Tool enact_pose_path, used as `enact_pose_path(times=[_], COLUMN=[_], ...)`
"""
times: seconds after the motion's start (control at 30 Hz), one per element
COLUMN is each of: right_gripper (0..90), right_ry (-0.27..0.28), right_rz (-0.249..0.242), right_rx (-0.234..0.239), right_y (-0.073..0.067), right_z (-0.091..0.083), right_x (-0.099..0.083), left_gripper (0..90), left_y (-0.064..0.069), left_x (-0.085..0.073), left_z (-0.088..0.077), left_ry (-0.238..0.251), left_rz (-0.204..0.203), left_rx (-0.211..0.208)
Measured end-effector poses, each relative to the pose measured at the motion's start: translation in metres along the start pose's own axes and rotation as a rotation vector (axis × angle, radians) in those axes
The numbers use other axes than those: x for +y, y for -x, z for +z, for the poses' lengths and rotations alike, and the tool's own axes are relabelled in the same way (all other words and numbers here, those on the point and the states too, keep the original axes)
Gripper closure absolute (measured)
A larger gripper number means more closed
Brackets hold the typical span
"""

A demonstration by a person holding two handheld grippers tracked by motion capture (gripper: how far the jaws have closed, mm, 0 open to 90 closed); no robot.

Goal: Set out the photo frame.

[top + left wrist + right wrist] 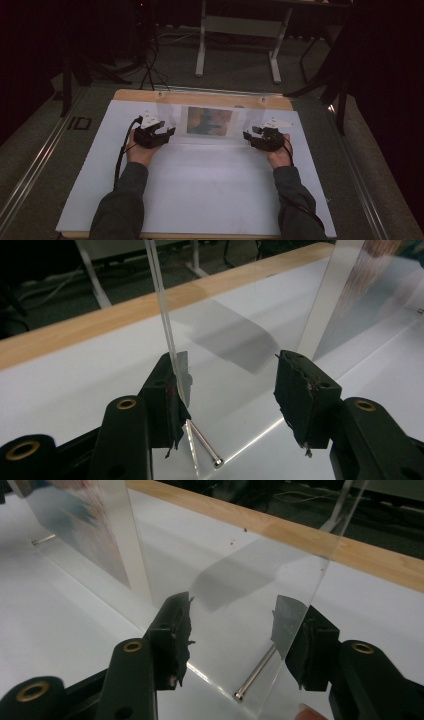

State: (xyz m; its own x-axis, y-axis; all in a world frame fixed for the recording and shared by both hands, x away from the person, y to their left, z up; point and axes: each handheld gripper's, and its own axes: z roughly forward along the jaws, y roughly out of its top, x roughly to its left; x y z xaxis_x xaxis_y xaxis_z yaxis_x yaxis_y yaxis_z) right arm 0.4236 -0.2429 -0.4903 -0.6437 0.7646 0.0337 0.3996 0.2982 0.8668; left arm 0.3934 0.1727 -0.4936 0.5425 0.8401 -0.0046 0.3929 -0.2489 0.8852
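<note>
You are bracing a clear acrylic photo frame (210,121) standing crosswise at the tabletop's (200,200) far edge, left tool (159,134) and right tool (253,136) spread wide, straddling its opposite side edges.

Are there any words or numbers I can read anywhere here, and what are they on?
"ID": pale letters on the dark floor strip left of the table.
The picture in the clear frame: blurry colours, no words to read.
The white table top: no writing.
The left claw and right claw: no labels I can read.
</note>
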Motion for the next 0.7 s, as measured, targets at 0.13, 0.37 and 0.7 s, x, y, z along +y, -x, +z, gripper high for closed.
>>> enact_pose_path(times=[0.13,0.37,0.7], right_gripper=[48.4,48.4,48.4], right_ry=[-0.014,-0.019,-0.033], right_rz=[0.011,0.017,0.025], right_rx=[0.014,0.015,0.021], right_y=[0.0,-0.006,-0.015], right_z=[-0.005,-0.013,-0.021], right_x=[-0.003,-0.005,-0.009], left_gripper=[48.2,48.3,48.4], left_y=[0.003,0.008,0.013], left_x=[-0.001,-0.002,-0.007], left_z=[-0.004,-0.011,-0.021], left_ry=[-0.005,-0.012,-0.028], left_rz=[-0.002,-0.005,-0.016], left_rx=[-0.01,-0.02,-0.024])
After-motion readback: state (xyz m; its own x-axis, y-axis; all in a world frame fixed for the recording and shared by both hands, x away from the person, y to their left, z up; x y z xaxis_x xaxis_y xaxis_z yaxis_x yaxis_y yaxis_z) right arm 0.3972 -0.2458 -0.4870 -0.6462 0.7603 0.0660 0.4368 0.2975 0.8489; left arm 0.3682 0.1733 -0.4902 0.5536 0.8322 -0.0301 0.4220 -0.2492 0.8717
